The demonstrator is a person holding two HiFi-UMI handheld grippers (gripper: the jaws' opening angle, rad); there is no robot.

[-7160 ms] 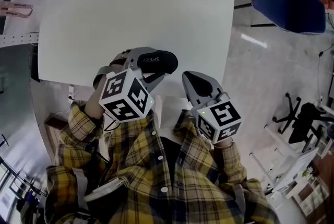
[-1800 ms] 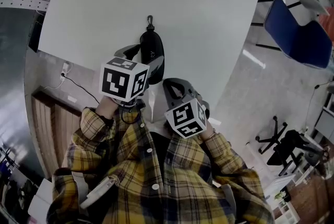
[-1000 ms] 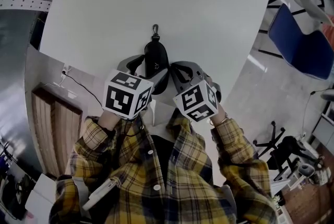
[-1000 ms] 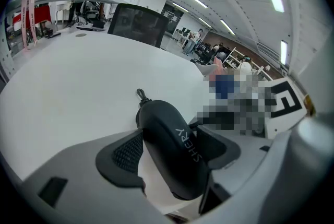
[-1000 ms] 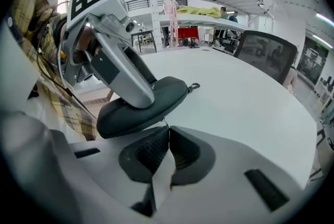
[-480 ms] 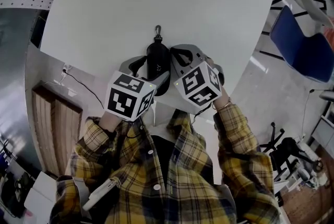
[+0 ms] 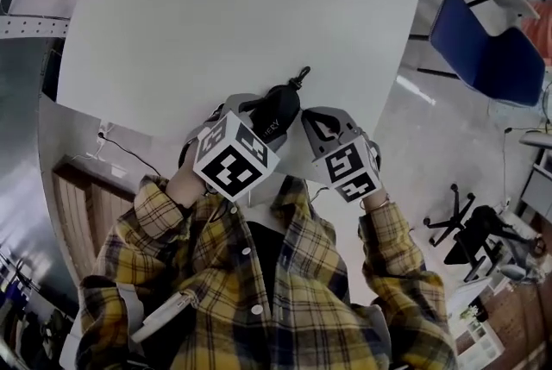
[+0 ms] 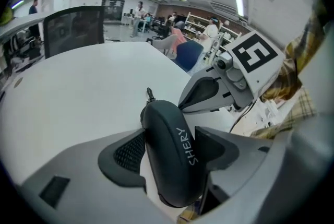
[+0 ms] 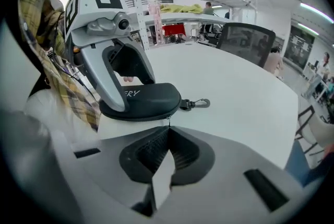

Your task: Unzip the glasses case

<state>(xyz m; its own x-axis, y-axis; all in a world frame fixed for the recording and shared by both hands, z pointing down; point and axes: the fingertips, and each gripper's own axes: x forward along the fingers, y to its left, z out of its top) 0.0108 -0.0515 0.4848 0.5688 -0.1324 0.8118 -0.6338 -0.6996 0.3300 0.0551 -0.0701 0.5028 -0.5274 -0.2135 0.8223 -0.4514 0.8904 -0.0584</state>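
Observation:
The black glasses case (image 7: 274, 113) lies near the front edge of the white table (image 7: 216, 15), its metal clip (image 7: 300, 79) pointing up and right. My left gripper (image 7: 263, 120) straddles the case (image 8: 172, 150). Its jaws are closing and both pads (image 8: 128, 151) press on the case's sides. My right gripper (image 7: 308, 120) sits against the case's right side. In the right gripper view its jaws (image 9: 168, 128) stand together, and the thin zipper pull (image 9: 168, 121) hangs from the case seam (image 9: 141, 102) into their tips.
A blue chair (image 7: 483, 40) stands on the floor past the table's right edge. A black office chair (image 8: 73, 30) sits at the far side of the table. My plaid sleeves and body crowd the near edge.
The left gripper has rolled and swung the case, so the clip now points up and right instead of straight up. The right gripper has drawn back towards me along the case's right side.

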